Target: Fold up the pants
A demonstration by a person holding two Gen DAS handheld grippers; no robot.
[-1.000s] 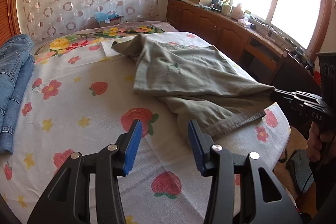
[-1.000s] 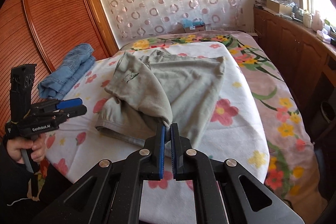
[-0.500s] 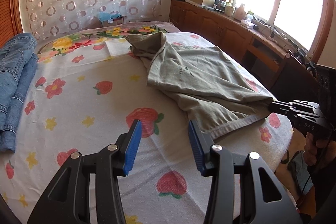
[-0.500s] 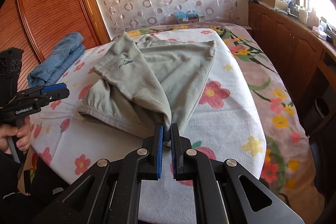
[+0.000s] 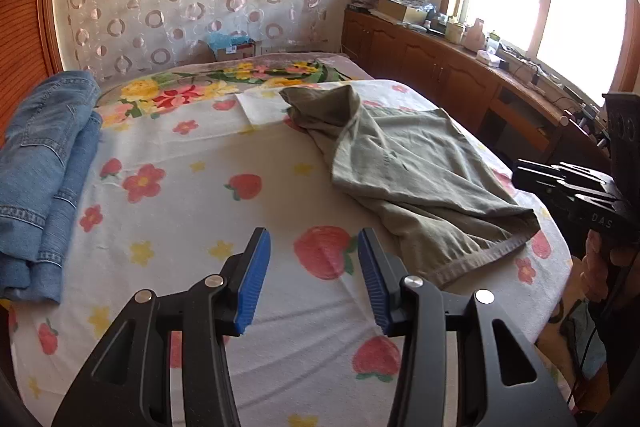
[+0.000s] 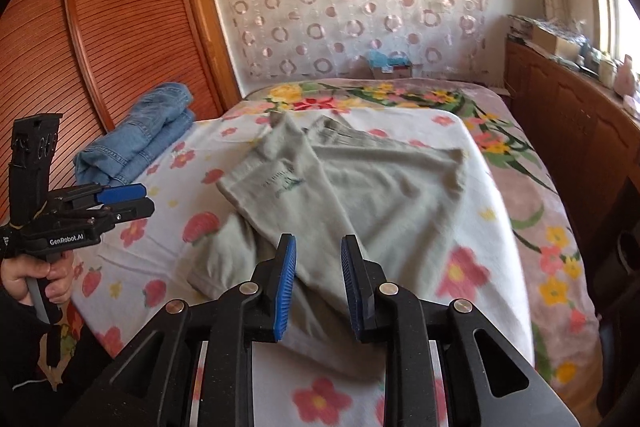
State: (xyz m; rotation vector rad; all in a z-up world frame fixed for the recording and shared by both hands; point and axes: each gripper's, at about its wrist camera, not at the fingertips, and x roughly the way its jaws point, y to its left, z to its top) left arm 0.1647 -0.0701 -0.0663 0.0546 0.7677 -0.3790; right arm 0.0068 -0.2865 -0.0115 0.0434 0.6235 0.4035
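Grey-green pants lie rumpled on the right half of the bed, one layer folded over another, with a hem at the near corner. From the right wrist view the pants spread out just ahead of my right gripper. Its jaws are opening, and the cloth lies under and behind them with no pad pressing on it. My left gripper is open over the bare flowered sheet, left of the hem, with nothing between its pads. A hand holds each gripper at the bed's near edge.
A pile of folded blue jeans lies at the bed's left edge. A wooden cabinet with clutter on top runs under the window on the right. A slatted wardrobe stands on the left. A small box sits behind the bed's head.
My right gripper was shut on the pants' near fold and has let go; its jaws now stand apart. The pants have shifted across the bed and settled. The left gripper stays open.
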